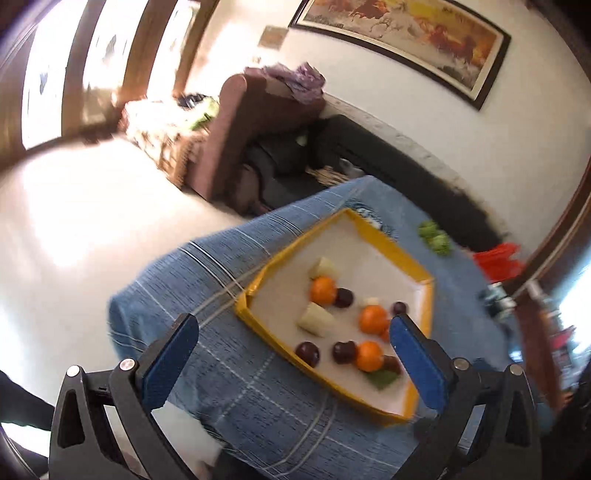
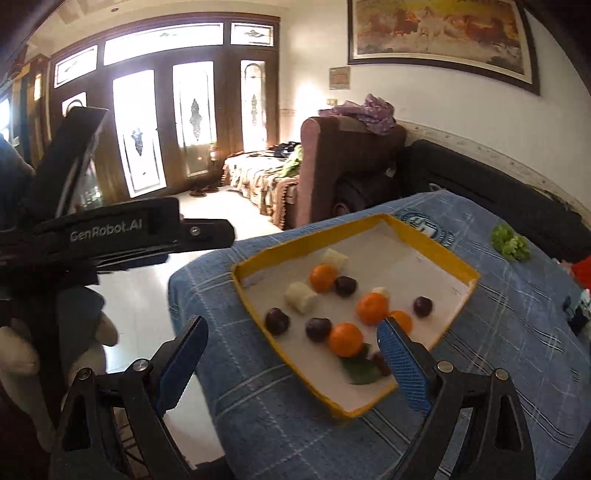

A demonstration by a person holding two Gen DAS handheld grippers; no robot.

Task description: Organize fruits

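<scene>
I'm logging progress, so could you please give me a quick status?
Both grippers open, empty. Fruit mixed in yellow tray. Nothing blocking.

A large framed painting of horses (image 2: 441, 35) hangs on the white wall — beneath it a brown upholstered armchair (image 2: 343, 166) with crumpled purple cloth (image 2: 371, 110) on top. Wooden glass-panelled doors (image 2: 166, 122) glow beyond — pale tiled floor (image 1: 74, 206).

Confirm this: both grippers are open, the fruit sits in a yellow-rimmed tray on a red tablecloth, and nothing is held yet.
Wrong on the cloth: the tablecloth is blue, as the right wrist view shows. The yellow-rimmed tray holds the fruit, and the left gripper and right gripper are open and empty.
</scene>
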